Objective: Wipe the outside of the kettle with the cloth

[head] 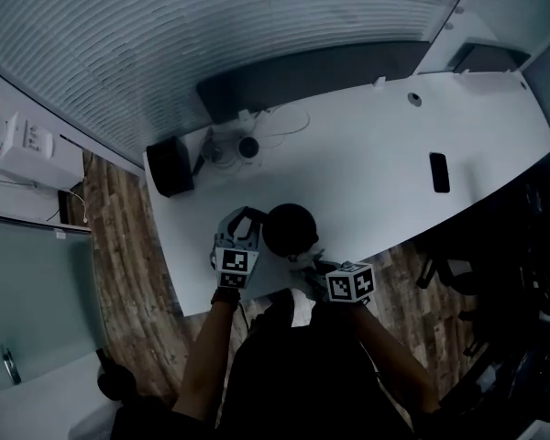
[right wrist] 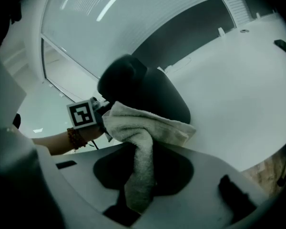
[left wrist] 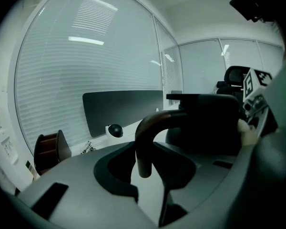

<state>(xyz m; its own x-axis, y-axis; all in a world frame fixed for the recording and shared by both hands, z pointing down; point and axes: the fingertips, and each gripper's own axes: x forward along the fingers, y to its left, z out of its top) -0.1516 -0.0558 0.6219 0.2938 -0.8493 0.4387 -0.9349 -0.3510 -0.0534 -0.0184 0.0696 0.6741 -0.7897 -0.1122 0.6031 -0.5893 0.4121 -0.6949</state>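
Between the left gripper's [left wrist: 150, 175] jaws sits the clasped kettle handle [left wrist: 151, 127]; right gripper [right wrist: 142, 178] clamps cloth [right wrist: 144, 130] against kettle [right wrist: 148, 89].

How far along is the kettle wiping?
Done: left gripper grips the handle, right gripper holds the cloth. In hand: cloth lies against the side of the kettle. Left: how much of the outside is wiped doesn't show.
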